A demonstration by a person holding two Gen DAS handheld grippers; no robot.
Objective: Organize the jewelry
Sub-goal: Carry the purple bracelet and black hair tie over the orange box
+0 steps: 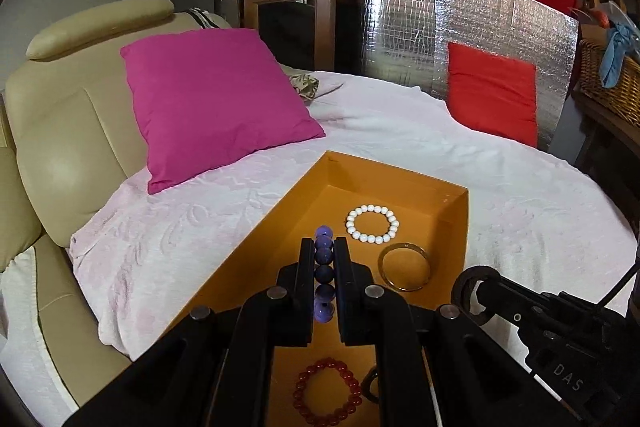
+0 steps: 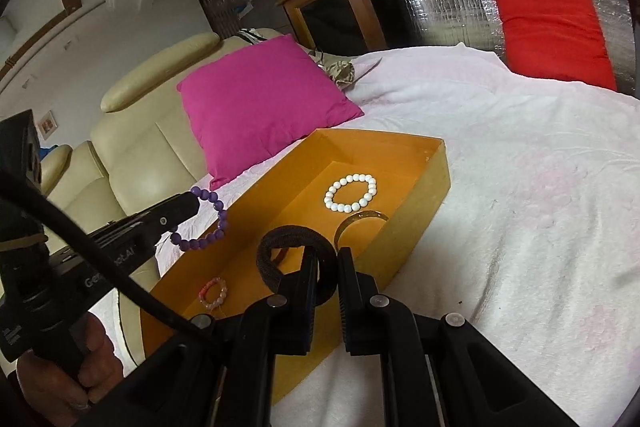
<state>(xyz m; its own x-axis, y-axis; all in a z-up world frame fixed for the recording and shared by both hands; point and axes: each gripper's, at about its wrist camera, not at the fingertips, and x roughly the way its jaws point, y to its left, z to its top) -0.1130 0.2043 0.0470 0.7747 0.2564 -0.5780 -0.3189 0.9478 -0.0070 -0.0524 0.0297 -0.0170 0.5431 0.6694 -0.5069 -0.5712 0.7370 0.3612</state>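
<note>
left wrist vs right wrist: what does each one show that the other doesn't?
Left wrist only: the red bead bracelet at the near end of the orange tray, a wicker basket at far right, and wooden railing above.

Right wrist only: the purple bead bracelet as a full loop in the left gripper, a small pink bead bracelet in the tray, and the person's hand.

Both: white bead bracelet, gold bangle, magenta pillow, red cushion, and the dark band held in the right gripper.

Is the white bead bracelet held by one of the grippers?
No, the white bead bracelet lies free on the floor of the orange box, with no jaws near it.
</note>
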